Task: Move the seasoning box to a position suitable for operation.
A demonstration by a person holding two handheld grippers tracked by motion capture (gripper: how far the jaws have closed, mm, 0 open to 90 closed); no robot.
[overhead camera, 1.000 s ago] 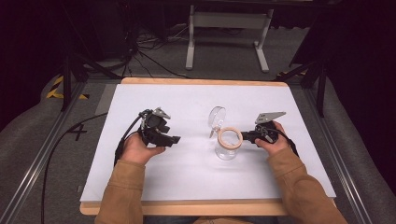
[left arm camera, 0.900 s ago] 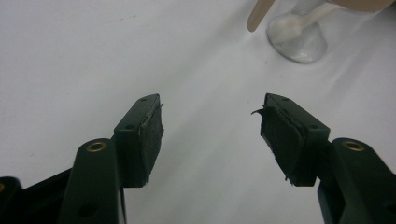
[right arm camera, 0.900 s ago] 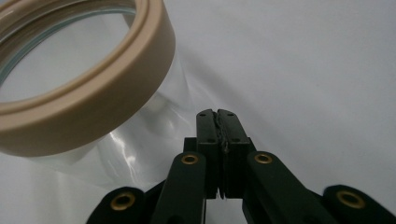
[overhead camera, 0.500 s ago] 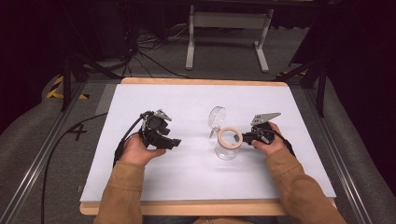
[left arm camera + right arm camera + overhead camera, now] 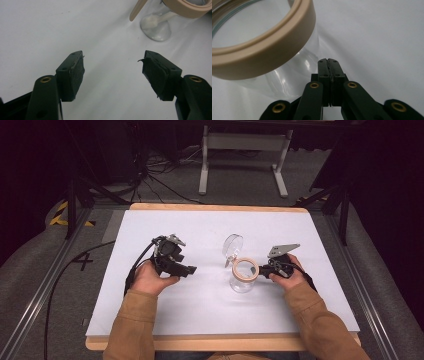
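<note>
Here, one clear glass jar [image 5: 243,275] with a tan rim ring stands right of the table's [image 5: 200,315] middle, its clear lid [image 5: 232,245] tipped open on the far side. The left gripper [image 5: 186,268] lies low in the left hand, well left of the jar, pointing right toward it; its jaws have just been opening and stand wide, nothing between them. The right gripper [image 5: 262,269], one of two, points left, its tip just beside the jar's rim, jaws pressed together on nothing. Both sleeved forearms come from the near edge.
</note>
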